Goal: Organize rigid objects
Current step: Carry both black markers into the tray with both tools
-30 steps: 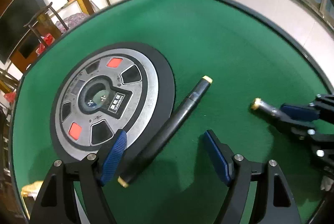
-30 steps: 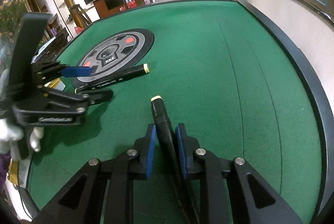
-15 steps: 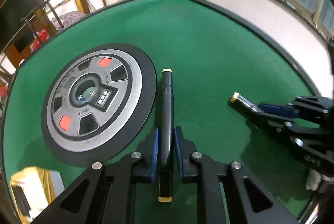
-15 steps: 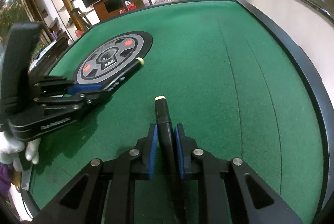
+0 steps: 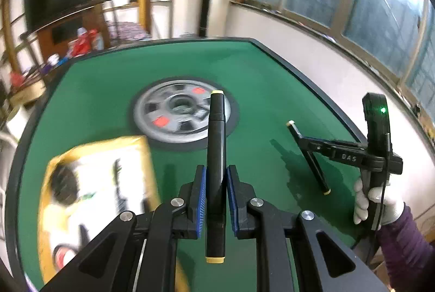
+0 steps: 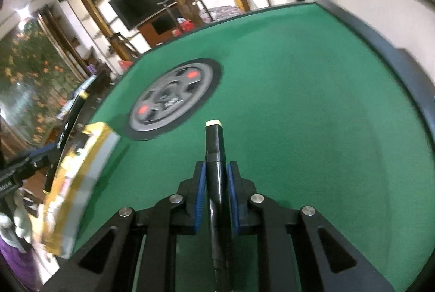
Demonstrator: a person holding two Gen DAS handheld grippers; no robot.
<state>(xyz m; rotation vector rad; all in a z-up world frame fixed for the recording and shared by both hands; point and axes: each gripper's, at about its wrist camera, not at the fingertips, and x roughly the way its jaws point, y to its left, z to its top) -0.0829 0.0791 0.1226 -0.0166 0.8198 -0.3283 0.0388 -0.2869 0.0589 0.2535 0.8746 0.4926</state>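
The left hand-held gripper (image 5: 216, 199) is clamped mid-barrel on a black marker (image 5: 216, 156), lifted clear of the worktop (image 5: 272, 90), a balanced hold that likely suits carrying. The right hand-held gripper (image 6: 216, 194) likewise pinches a second marker (image 6: 214, 153). The yellow box (image 5: 95, 183) near the worktop's left edge seems the probable destination.
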